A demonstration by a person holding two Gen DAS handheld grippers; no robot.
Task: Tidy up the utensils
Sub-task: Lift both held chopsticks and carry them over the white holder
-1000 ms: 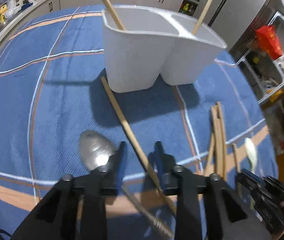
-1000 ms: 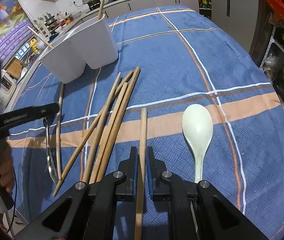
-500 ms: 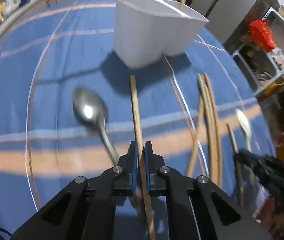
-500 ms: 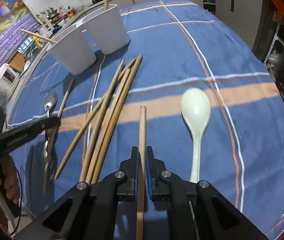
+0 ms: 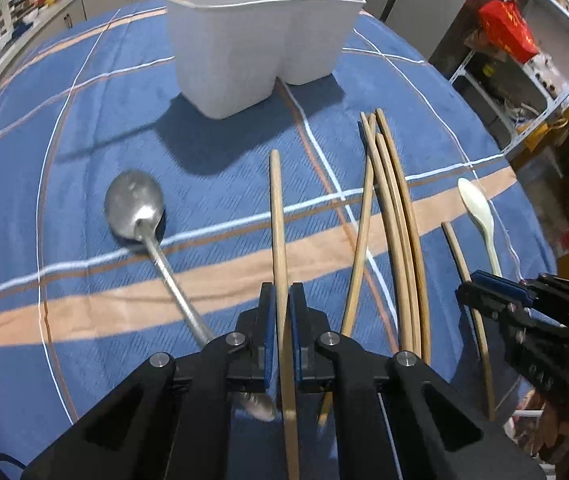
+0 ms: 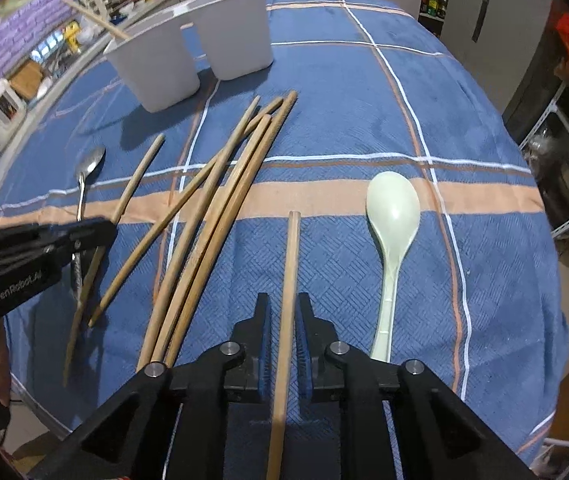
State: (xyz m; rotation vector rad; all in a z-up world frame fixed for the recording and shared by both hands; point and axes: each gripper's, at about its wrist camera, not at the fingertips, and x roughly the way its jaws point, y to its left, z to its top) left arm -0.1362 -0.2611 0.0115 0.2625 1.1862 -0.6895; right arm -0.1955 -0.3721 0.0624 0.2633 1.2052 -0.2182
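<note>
Both chopsticks lifted off the cloth since a second ago: left gripper (image 5: 280, 308) clamped on one chopstick (image 5: 278, 216), right gripper (image 6: 283, 312) clamped on another (image 6: 290, 264). Four loose chopsticks (image 6: 220, 216) between them, one metal spoon (image 5: 136, 204), one pale spoon (image 6: 393, 216), two-compartment white holder (image 5: 252, 40) beyond with two sticks inside.

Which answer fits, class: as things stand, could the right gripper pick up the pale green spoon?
Probably not yet. The right gripper is shut on a chopstick, so its jaws are occupied. Otherwise the way looks free: the pale green spoon lies uncovered just right of it on the tablecloth.
</note>
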